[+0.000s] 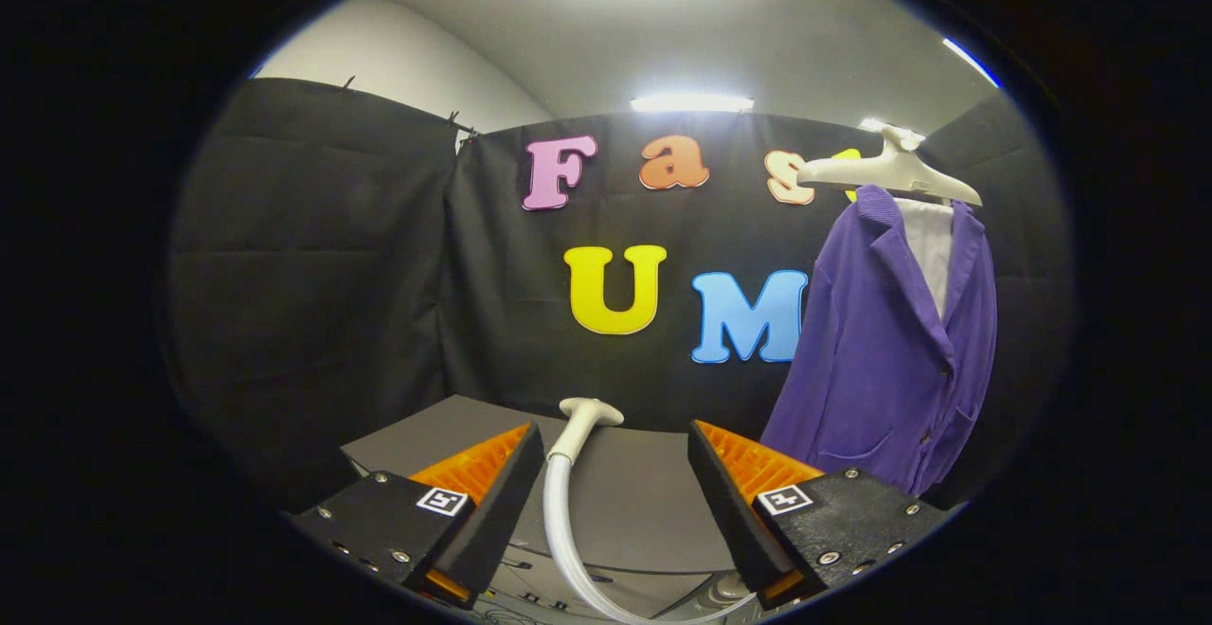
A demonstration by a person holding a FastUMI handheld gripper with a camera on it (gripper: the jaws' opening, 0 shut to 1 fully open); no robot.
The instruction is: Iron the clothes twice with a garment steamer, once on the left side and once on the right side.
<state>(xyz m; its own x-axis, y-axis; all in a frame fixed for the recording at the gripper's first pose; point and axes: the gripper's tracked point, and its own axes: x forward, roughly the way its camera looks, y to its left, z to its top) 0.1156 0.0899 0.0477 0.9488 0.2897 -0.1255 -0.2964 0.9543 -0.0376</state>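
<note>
The camera rides on the tool (615, 488) and looks forward along its two fingers, which stand apart low in the view with the steamer head (589, 414) and hose (561, 530) just ahead between them. It faces the booth's black wall across a grey counter (625, 492), from low and close over the counter. The jacket (890, 341) on its hanger (890, 170) hangs beyond the right finger, farther off.
</note>
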